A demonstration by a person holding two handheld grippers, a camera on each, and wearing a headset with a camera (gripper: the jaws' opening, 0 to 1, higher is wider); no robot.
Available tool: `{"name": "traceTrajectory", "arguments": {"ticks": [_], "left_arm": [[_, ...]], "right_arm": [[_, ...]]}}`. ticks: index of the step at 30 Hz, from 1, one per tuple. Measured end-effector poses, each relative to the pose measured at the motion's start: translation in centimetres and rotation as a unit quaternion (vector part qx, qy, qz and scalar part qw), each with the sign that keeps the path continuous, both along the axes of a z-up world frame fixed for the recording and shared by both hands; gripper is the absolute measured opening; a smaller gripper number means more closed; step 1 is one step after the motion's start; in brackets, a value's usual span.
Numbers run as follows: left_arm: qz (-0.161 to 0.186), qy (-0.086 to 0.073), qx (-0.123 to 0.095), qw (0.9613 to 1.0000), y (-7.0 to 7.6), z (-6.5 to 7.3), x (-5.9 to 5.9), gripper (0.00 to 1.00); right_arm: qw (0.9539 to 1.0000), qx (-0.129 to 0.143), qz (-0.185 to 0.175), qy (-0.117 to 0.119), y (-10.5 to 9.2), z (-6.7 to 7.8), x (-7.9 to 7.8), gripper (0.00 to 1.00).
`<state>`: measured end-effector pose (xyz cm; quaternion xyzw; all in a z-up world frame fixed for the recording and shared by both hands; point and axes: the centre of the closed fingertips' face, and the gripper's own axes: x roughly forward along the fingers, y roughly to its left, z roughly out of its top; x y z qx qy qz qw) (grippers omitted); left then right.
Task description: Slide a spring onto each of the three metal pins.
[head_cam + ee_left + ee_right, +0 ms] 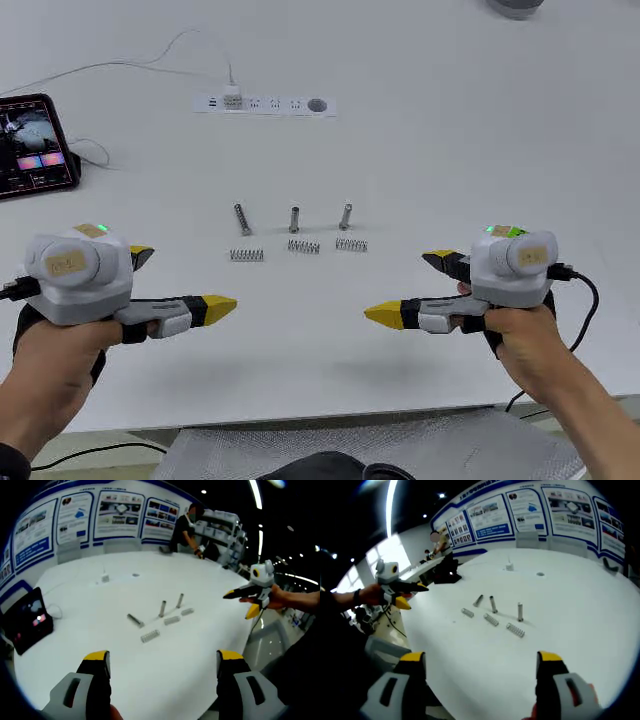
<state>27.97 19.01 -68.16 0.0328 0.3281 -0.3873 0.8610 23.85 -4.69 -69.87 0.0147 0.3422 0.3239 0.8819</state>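
three pins (294, 218) stand at mid-frame, with three springs (303, 246) lying just below them on the table (450, 150). the left gripper (180, 278) and right gripper (408, 287) hang lower down, jaws wide and empty. the springs look light, squashy and likely to roll, so pinch one gently across its middle.

The left tool (188, 278) and right tool (400, 286) are grey-white, with yellow-tipped black jaws.

- Head view looks forward and down at the worktop (420, 130), with the pins (294, 218) mid-frame and fairly near.
- Left gripper view sits low, facing across the worktop toward the pins from farther off.
- Right gripper view does likewise; all three views share the pins.
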Motion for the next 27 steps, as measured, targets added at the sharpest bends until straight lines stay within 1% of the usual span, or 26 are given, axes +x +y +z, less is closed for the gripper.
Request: {"name": "traceTrajectory", "arguments": {"ticks": [2,3,4,6,9,12,15,20,23,27], "left_arm": [[0.004,0.003,0.0,1.0,0.0,-0.1,0.1,0.88],[0.005,0.005,-0.001,1.0,0.0,-0.2,0.2,0.88],[0.006,0.007,-0.003,1.0,0.0,-0.2,0.2,0.88],[0.009,0.009,-0.004,0.9999,0.0,-0.3,0.4,0.87],[0.005,0.009,-0.002,0.9999,-0.1,-0.4,0.5,0.86],[0.006,0.011,-0.003,0.9999,-0.2,-0.5,1.0,0.85],[0.008,0.015,-0.007,0.9998,-0.3,-0.7,1.3,0.84],[0.008,0.018,-0.005,0.9998,-0.5,-1.1,1.7,0.84],[0.007,0.022,-0.002,0.9997,-0.5,-1.3,2.0,0.84],[0.008,0.027,-0.005,0.9996,-0.6,-1.5,2.7,0.82]], "right_arm": [[1.0,-0.002,0.002,0.0,0.1,-0.1,-0.1,0.93],[1.0,-0.004,0.004,-0.006,0.0,0.0,0.0,0.93],[1.0,-0.003,0.001,-0.006,0.0,0.0,0.1,0.93],[1.0,0.0,0.0,-0.004,0.1,0.0,0.0,0.93],[1.0,0.001,-0.001,-0.001,0.0,-0.1,0.0,0.95],[1.0,-0.001,-0.002,0.002,0.0,-0.3,-0.1,0.95],[1.0,-0.001,-0.003,0.006,-0.1,-0.6,-0.3,0.95],[0.9999,-0.01,-0.004,0.011,-0.2,-1.0,-0.5,0.97],[0.9999,-0.006,-0.007,0.011,-0.2,-1.0,-0.5,0.97],[0.9998,-0.009,-0.014,0.01,-0.4,-0.9,-0.5,0.96]]}}
